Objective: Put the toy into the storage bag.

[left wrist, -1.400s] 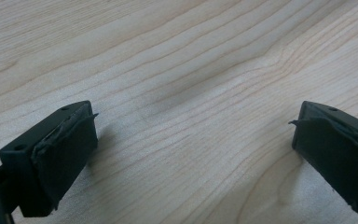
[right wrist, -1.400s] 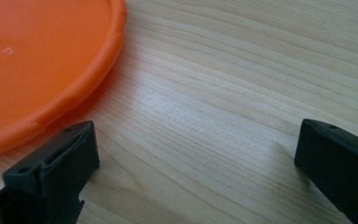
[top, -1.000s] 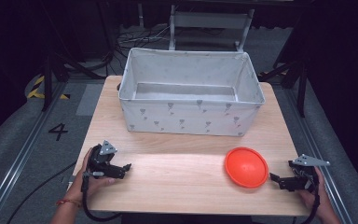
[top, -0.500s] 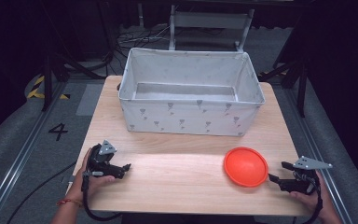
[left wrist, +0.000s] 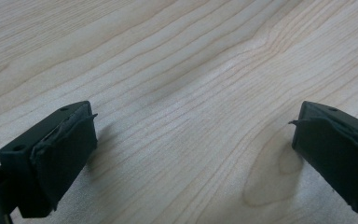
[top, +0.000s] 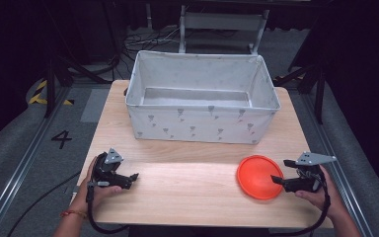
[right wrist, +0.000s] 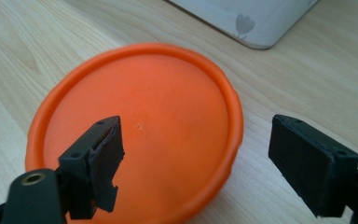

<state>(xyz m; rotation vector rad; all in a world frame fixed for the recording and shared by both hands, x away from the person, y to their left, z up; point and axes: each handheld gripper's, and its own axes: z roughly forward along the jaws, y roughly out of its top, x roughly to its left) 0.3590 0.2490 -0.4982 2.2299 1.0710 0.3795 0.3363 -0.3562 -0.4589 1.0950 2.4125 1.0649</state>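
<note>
Wooden table (top: 187, 192) carries, at its left, the left gripper (top: 131, 178), jaws spread wide over bare wood, gripping nothing. Behind stands a white fabric bin (top: 202, 123). Rightward lies an orange disc (top: 257, 177), near the front edge. Its rim sits between the right gripper's (top: 278, 180) jaws, which have just been closing; pads not touching it.

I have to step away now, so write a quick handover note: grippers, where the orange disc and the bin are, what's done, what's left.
Left gripper: open, empty, low over the table at the near left.
Right gripper: jaws have just been closing but remain apart, one over the orange disc, one beyond its rim; not gripping it.
Disc: flat on the table, near right, apart from the fabric bin, which stands at the far side with nothing visible inside.
Done: approach to the disc.
Left: grip the disc, probably lift it into the bin.
</note>
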